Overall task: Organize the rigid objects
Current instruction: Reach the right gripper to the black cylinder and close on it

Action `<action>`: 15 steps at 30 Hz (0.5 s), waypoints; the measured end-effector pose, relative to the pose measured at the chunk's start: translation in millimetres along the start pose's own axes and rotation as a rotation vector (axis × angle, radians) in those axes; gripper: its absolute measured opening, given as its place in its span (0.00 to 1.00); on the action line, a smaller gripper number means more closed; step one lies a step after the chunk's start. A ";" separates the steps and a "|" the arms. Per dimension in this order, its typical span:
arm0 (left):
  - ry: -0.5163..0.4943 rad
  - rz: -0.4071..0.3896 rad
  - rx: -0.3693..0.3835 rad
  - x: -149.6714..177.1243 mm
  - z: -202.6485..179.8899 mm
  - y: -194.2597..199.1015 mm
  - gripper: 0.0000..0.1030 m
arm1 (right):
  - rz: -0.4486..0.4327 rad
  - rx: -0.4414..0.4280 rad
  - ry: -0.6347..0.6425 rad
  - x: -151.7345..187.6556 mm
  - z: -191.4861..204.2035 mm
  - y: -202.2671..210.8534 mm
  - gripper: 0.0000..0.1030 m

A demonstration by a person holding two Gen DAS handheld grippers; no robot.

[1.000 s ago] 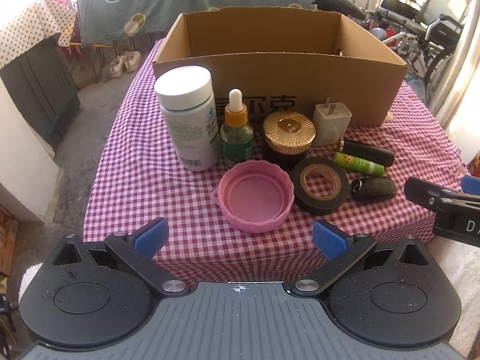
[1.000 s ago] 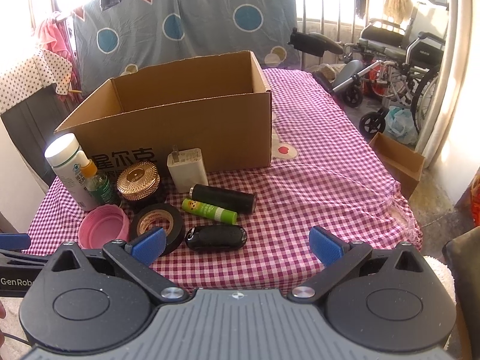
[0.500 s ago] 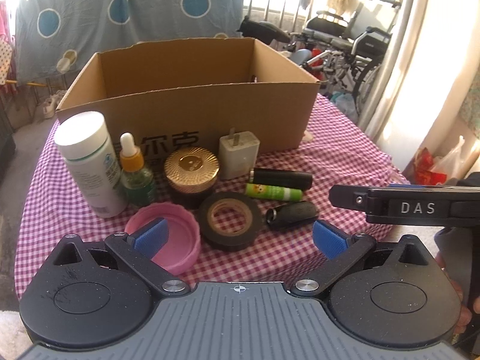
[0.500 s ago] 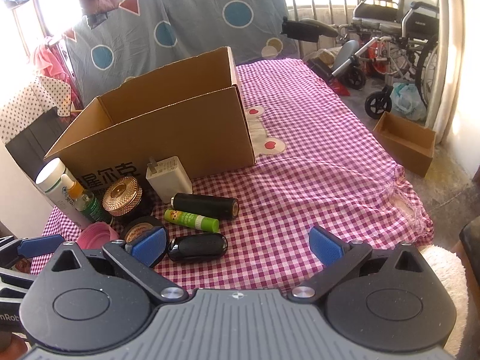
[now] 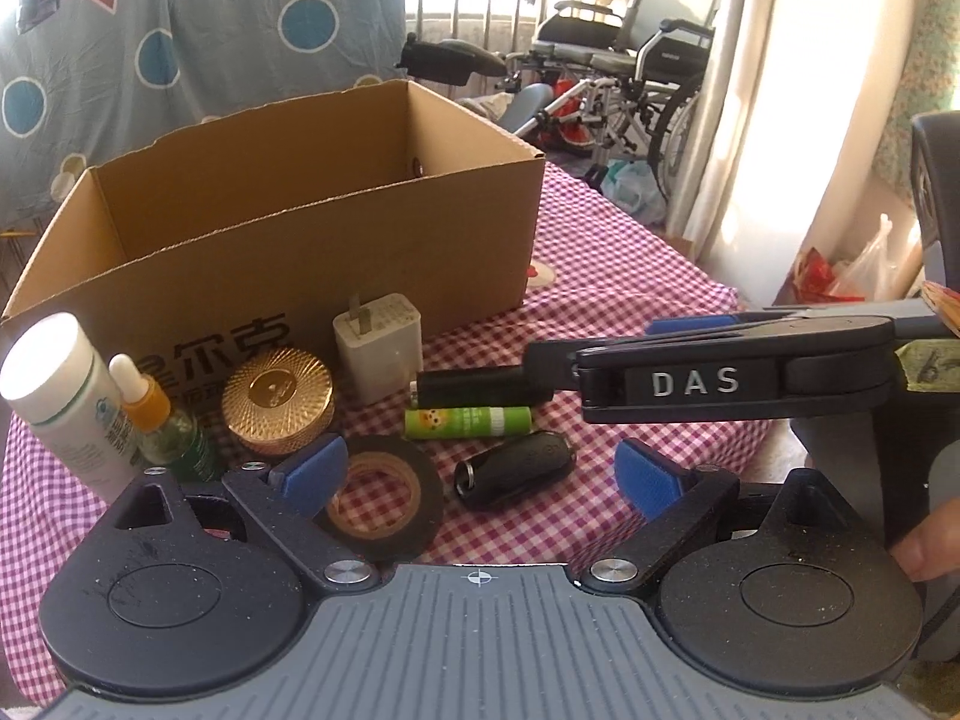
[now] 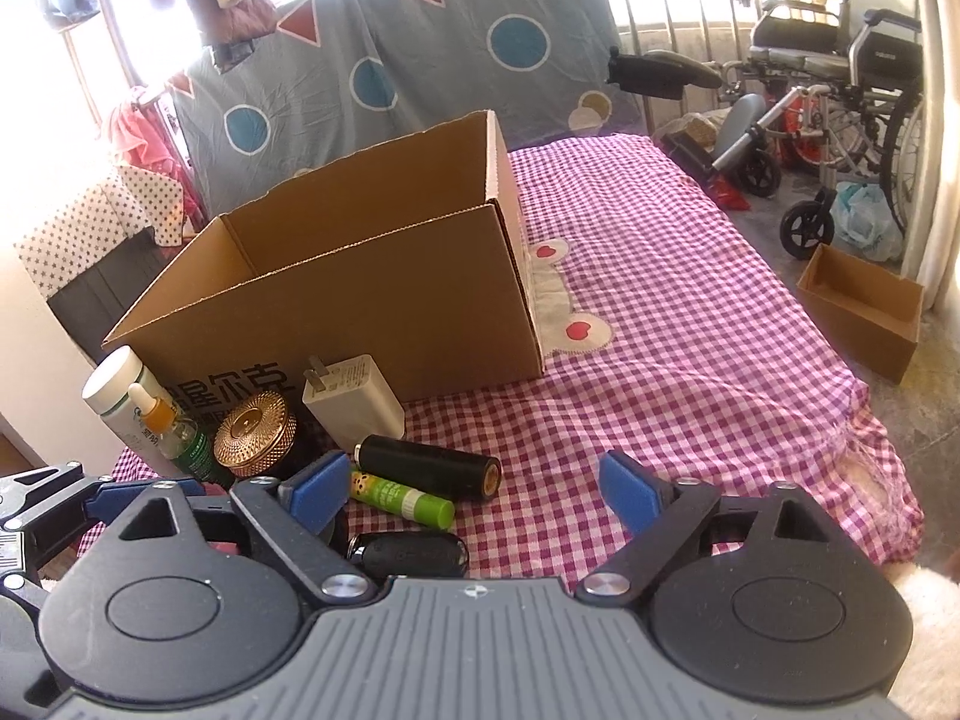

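- Since a second ago the left view has swung across the row of things: the pink lid that lay in front is now nearly hidden under the left tongs (image 5: 480, 471), and the right tongs (image 6: 474, 489) have come in from the side, reaching across the left view above the black cylinder (image 5: 474, 387).
- Both pairs of tongs are closing yet stand well apart, with nothing pressed between the pads.
- The black tape roll (image 5: 384, 501) and the black key fob (image 5: 516, 474) lie on the surface (image 6: 690, 372) between the left pads, untouched.
- In the right view the green tube (image 6: 402, 495) and the cylinder lie just past the left pad of the right tongs; whether that pad touches the tube is hard to tell.
- The open cardboard box (image 5: 312, 240) stands behind the row; the white charger (image 5: 378, 348), the gold lid (image 5: 279, 399), the dropper bottle (image 5: 162, 426) and the white bottle (image 5: 66, 396) stand just before it.
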State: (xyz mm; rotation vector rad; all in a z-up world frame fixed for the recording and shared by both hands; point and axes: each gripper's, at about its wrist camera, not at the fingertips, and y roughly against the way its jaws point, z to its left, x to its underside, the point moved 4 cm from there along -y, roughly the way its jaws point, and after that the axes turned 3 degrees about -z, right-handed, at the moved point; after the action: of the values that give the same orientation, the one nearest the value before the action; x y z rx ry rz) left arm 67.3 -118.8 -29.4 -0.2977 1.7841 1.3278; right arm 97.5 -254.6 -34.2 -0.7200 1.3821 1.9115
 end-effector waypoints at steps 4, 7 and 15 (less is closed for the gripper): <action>-0.037 0.026 0.025 -1.7 -10.1 -13.6 0.76 | 0.036 -0.062 0.111 -8.3 6.9 -18.9 0.66; -0.051 0.048 0.044 -2.8 -16.0 -23.6 0.69 | 0.077 -0.119 0.187 -10.7 12.4 -32.0 0.60; -0.052 0.070 0.068 -4.5 -18.9 -35.5 0.57 | 0.158 -0.217 0.326 -17.4 21.2 -53.4 0.37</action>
State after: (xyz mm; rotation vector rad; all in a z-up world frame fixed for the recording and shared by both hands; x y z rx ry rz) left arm 83.2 -150.8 -48.5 -0.1632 1.8064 1.3088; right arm 148.8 -225.9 -46.6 -1.0957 1.4738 2.1634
